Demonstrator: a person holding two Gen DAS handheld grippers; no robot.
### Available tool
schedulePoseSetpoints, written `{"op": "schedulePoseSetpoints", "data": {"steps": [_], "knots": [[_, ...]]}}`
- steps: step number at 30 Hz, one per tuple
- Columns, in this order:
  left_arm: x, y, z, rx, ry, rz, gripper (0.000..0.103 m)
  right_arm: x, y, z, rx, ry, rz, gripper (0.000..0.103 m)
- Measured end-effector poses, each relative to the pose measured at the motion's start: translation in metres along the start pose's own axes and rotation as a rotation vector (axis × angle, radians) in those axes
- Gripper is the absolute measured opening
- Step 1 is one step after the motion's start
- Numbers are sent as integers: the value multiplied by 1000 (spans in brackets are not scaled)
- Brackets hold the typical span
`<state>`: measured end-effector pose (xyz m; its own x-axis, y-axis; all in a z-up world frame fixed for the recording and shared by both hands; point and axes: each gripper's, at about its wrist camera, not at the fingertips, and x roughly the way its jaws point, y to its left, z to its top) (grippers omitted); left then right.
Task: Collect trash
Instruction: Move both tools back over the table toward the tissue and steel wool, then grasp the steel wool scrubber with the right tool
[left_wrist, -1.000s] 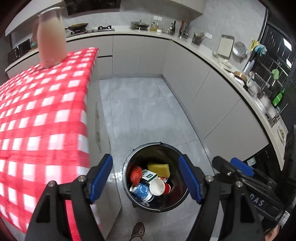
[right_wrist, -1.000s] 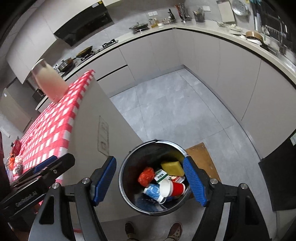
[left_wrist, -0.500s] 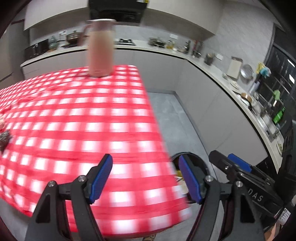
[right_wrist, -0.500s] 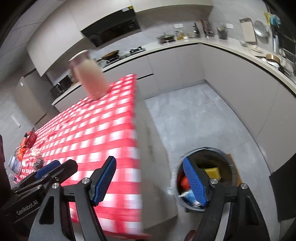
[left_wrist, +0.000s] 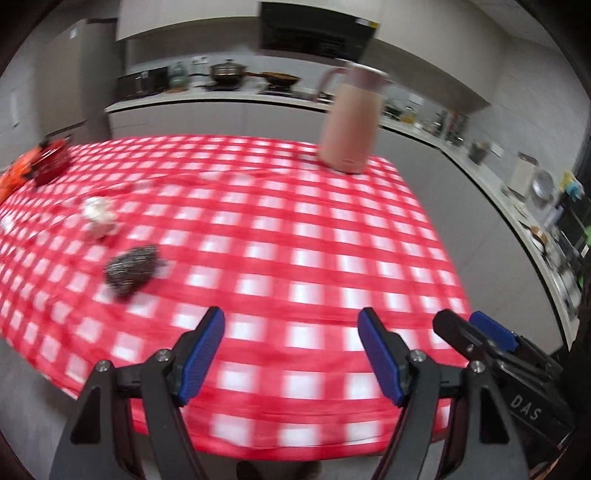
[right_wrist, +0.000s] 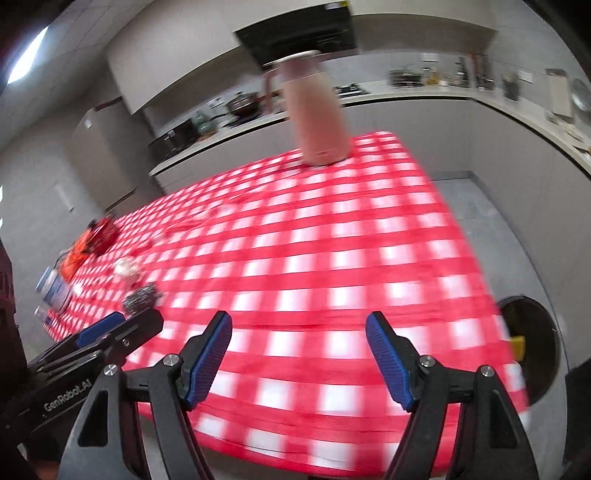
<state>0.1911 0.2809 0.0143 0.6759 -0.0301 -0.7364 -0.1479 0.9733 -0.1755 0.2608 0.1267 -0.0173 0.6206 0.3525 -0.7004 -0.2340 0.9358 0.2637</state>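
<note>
Both grippers hang above the near edge of the table with the red-and-white checked cloth (left_wrist: 332, 258), and both are empty. The left gripper (left_wrist: 291, 356) has its blue-padded fingers (left_wrist: 201, 354) spread wide, and the right gripper (right_wrist: 299, 360) is spread just as wide, with nothing between the pads.

The trash left to collect lies at the left of the table. Nearest is a dark, glittery crumpled wad (left_wrist: 131, 267), probably foil or a steel scourer; the blur makes it hard to tell which. Just beyond it, farther left, sits a small white crumpled lump (left_wrist: 98, 218) that looks like tissue. At the far left edge there is a red and orange wrapper-like heap (left_wrist: 37, 166), too smeared to name. The round black bin (right_wrist: 532, 343) stands on the floor to the right of the table, partly hidden by its edge, with a yellow piece showing inside.

The dark wad looks light, springy and rough, so it should not slip. Closing the pads across its middle, where it is widest, seems the surest hold, since a pinch at a loose edge could tear a strand free. The white lump is likely soft and nearly weightless and will flatten under the pads. The tall pink lidded jug (left_wrist: 351, 118) at the far right is not trash.
</note>
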Motion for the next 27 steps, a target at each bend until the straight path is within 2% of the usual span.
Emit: {"op": "schedulePoseSetpoints", "data": {"steps": [6, 10, 15, 20, 27], "knots": [[-4, 62, 1, -112, -20, 117, 76, 28, 51, 5, -107, 32, 99, 77], [-5, 97, 0, -151, -25, 192, 76, 51, 80, 6, -150, 57, 171, 77], [-9, 138, 0, -210, -31, 256, 76, 71, 115, 6, -196, 89, 218, 77], [-6, 176, 7, -226, -40, 278, 76, 91, 154, 6, -236, 101, 234, 77], [17, 234, 29, -180, -20, 237, 76, 135, 213, 6, -221, 126, 189, 77]]}}
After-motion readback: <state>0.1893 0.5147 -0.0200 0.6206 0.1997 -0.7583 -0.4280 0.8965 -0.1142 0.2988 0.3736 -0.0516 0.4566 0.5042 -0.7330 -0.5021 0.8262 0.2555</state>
